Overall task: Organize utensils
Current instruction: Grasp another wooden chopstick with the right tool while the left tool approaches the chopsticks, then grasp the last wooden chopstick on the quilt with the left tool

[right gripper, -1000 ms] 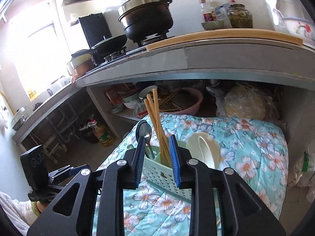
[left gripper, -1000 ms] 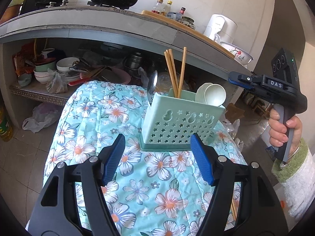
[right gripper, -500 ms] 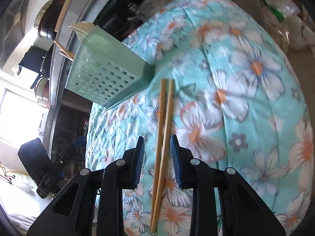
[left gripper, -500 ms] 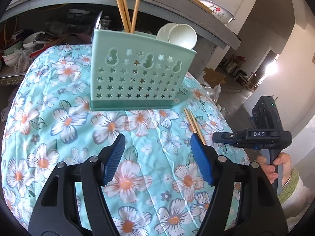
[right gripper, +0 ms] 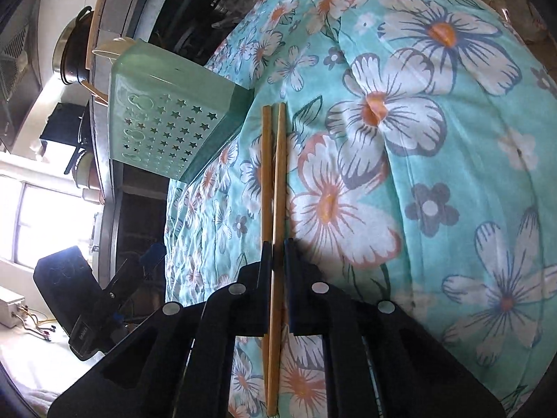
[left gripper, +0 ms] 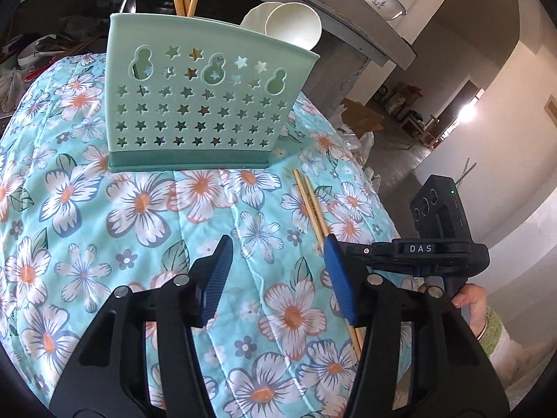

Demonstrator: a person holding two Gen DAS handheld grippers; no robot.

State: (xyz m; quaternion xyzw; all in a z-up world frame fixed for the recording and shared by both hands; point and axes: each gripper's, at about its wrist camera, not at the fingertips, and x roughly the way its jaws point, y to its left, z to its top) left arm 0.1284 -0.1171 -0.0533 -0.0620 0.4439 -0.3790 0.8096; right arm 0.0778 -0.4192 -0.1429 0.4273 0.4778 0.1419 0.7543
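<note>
A mint green utensil caddy (left gripper: 205, 104) with star holes stands on the floral cloth (left gripper: 115, 216); it holds chopsticks, a metal spoon and white spoons (left gripper: 290, 24). A pair of wooden chopsticks (right gripper: 273, 181) lies on the cloth in front of the caddy (right gripper: 163, 118). My right gripper (right gripper: 275, 247) is shut on this pair near its middle; the pair also shows in the left wrist view (left gripper: 310, 205). My left gripper (left gripper: 278, 268) is open and empty above the cloth, left of the right gripper (left gripper: 379, 254).
A stone counter (left gripper: 365, 38) with a flowered bowl runs behind the table. Shelves under it hold bowls and dishes (left gripper: 41, 48). A pot (right gripper: 71, 52) sits on the stove. The cloth falls away at the right edge (left gripper: 383, 202).
My right gripper came down over the lying chopsticks and closed on them. My left gripper moved nearer the caddy and stayed open.
</note>
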